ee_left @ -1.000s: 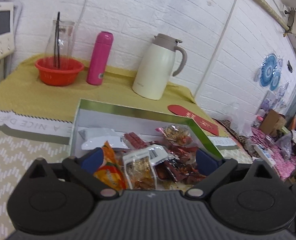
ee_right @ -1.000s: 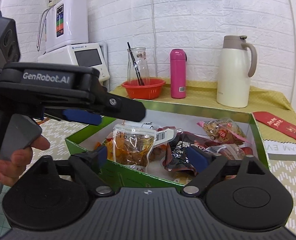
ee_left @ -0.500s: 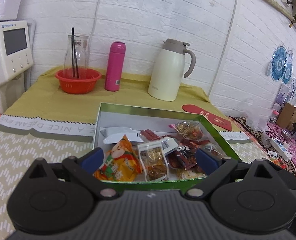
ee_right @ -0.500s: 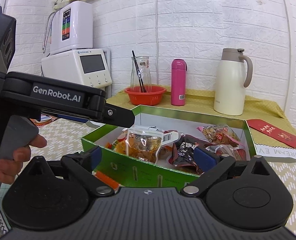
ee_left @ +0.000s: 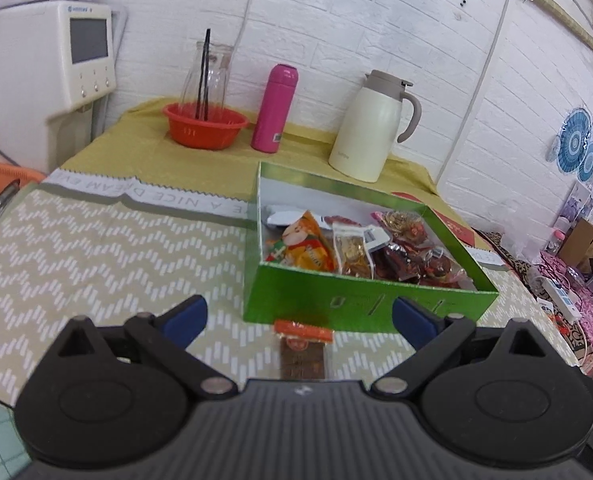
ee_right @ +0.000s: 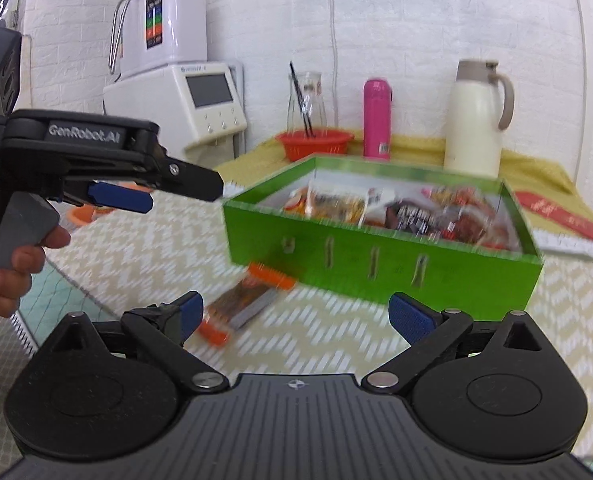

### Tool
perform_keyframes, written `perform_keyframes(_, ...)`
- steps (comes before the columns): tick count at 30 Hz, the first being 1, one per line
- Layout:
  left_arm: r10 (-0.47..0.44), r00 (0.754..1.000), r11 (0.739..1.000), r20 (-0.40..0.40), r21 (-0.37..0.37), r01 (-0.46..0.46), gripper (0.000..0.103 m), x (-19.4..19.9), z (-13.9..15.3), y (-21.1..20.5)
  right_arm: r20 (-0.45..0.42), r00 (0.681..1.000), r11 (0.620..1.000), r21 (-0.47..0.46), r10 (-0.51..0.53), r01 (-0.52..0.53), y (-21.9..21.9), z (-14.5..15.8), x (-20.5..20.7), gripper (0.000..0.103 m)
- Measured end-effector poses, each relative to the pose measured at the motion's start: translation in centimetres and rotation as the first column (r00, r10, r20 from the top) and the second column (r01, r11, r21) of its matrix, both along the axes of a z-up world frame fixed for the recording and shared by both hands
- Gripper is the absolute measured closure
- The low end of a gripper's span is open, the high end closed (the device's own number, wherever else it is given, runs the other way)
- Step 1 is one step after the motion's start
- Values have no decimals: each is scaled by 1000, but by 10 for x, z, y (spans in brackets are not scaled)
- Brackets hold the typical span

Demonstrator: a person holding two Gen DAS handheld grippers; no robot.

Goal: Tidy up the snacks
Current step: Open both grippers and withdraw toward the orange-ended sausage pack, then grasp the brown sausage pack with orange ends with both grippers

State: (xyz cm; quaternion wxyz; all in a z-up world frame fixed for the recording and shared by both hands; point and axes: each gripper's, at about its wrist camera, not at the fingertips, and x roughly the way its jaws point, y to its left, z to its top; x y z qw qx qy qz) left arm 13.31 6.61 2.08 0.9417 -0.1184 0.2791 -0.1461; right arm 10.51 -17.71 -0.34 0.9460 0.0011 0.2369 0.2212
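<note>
Left wrist view: left gripper (ee_left: 300, 314) spread, empty. An orange-ended snack packet (ee_left: 303, 350) lies on the mat directly between the fingers, long axis along them, just before the green snack box (ee_left: 360, 300).

Right wrist view: right gripper (ee_right: 296, 314) spread, empty; packet lies left of centre, diagonal. Left looks nearer.

A green box (ee_left: 360, 300) sits open on the tabletop (ee_left: 96, 248), packed with assorted snack packets (ee_left: 352, 244). One orange-edged snack packet (ee_left: 303, 346) lies flat just outside its front wall.
</note>
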Motion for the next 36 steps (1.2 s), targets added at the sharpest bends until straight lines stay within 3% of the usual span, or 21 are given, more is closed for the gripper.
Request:
perform_keyframes(6, -4, 996, 998, -91, -59, -1, 6, -3, -20, 27, -118, 992, 999, -17, 34, -36, 28, -16, 8, 0)
perform_keyframes(15, 17, 997, 992, -80, -119, -26, 6, 3, -11, 47, -176, 984, 999, -51, -1, -8, 86, -19, 43, 0)
perform_keyframes(18, -3, 996, 993, -85, -116, -7, 6, 6, -12, 44, -157, 987, 995, -96, -17, 2, 94, -24, 47, 0)
perform_keyframes(25, -142, 983, 986, -114, -100, 131, 6, 1, -24, 18, -135, 989, 990, -115, 69, -84, 47, -21, 21, 8)
perform_keyframes(29, -253, 955, 963, -157, -140, 232, 6, -2, -39, -10, -133, 989, 992, -97, 65, -78, 19, -22, 2, 7)
perform_keyframes(30, -275, 947, 957, -168, -140, 253, 6, -3, -42, -18, -131, 990, 993, -100, 54, -67, 14, -22, -3, 2)
perform_keyframes(36, -341, 918, 940, -200, -94, 329, 10, -4, -54, -56, -119, 993, 993, -115, 0, -14, -5, -26, -23, 0)
